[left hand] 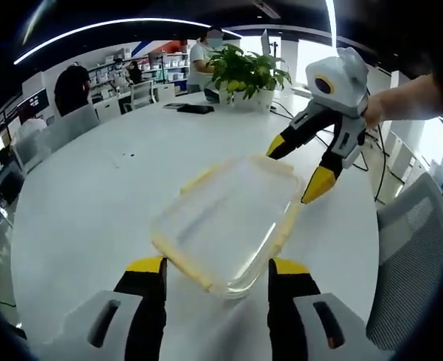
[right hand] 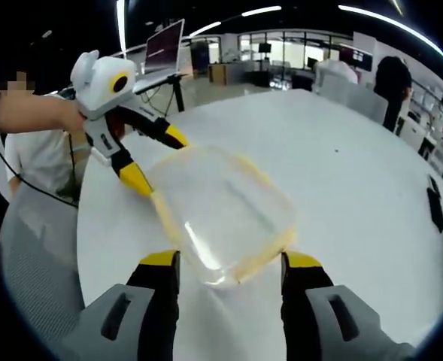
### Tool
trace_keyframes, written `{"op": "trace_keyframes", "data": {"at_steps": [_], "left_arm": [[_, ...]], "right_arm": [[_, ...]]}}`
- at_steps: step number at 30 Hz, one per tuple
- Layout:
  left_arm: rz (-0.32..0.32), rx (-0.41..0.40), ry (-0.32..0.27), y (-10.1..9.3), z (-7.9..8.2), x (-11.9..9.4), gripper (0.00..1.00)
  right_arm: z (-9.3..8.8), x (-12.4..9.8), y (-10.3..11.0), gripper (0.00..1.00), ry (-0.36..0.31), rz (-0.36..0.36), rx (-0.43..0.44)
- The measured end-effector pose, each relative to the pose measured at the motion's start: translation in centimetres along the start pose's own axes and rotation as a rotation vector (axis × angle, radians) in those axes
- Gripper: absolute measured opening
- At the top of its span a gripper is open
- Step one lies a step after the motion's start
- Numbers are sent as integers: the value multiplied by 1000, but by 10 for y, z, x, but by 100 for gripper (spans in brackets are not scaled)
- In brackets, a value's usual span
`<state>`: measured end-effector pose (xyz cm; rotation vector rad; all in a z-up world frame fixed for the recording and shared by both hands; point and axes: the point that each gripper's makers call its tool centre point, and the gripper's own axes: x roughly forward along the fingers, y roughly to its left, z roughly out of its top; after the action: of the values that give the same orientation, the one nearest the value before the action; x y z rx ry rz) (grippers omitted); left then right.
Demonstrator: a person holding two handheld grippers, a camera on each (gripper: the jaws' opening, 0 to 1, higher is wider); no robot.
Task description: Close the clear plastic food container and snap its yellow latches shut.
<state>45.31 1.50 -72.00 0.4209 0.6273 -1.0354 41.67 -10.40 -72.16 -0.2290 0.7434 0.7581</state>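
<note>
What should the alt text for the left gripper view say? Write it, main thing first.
A clear food container with yellow latches lies on a white table, just ahead of the left gripper, whose jaws stand open. The right gripper reaches in beyond it, also open, with a potted plant behind.

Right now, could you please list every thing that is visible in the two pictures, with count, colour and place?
food container: one, clear with yellow edges, on the table between the two grippers
table: one, white, large and rounded, under the container
plant: one, green, in a white pot at the far side of the table
dark flat object: one, black, on the table near the plant
chairs: several, grey, around the table
laptop: one, open, on a stand behind the table
people: a few, in the background
left gripper: one, black with yellow tips, jaws open at the container's near edge
right gripper: one, same colours, jaws open at the container's opposite edge
</note>
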Motion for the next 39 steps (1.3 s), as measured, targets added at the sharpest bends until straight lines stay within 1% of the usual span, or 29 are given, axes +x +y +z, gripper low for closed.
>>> {"op": "trace_keyframes", "data": {"at_steps": [3, 7, 10, 13, 15, 19, 21, 24, 26, 28, 29, 31, 35, 39], "left_arm": [[3, 5, 2, -1, -1, -3, 49], [10, -6, -14, -4, 0, -9, 49], [13, -4, -29, -10, 0, -15, 51], [16, 5, -37, -14, -2, -21, 52], [25, 1, -49, -15, -2, -25, 53], [47, 1, -99, -20, 3, -37, 57], [50, 7, -116, -25, 3, -42, 58], [54, 5, -125, -33, 0, -50, 60], [59, 1, -130, -37, -2, -55, 62], [67, -6, -138, -38, -4, -60, 63], [76, -18, -151, -39, -5, -64, 64], [83, -24, -166, -43, -6, -70, 67], [91, -22, -165, -49, -15, -79, 72], [119, -29, -192, -51, -21, -90, 79]], "right_arm": [[1, -2, 2, 54, -17, -4, 4], [1, -7, 7, 55, -42, -13, 9], [-1, -14, 13, 56, -70, -19, 8], [-1, -21, 16, 56, -108, -45, 17], [-2, -25, 18, 58, -123, -56, 27], [-6, -34, 27, 61, -146, -63, 23], [-4, -41, 29, 62, -180, -81, 16], [-6, -51, 33, 66, -202, -103, 7], [-8, -55, 36, 67, -205, -108, 7], [-9, -62, 40, 69, -226, -123, 17], [-8, -66, 42, 69, -248, -132, 20], [-14, -71, 47, 70, -253, -139, 20], [-22, -79, 56, 72, -266, -159, 7], [-29, -86, 62, 75, -293, -179, 17]]}}
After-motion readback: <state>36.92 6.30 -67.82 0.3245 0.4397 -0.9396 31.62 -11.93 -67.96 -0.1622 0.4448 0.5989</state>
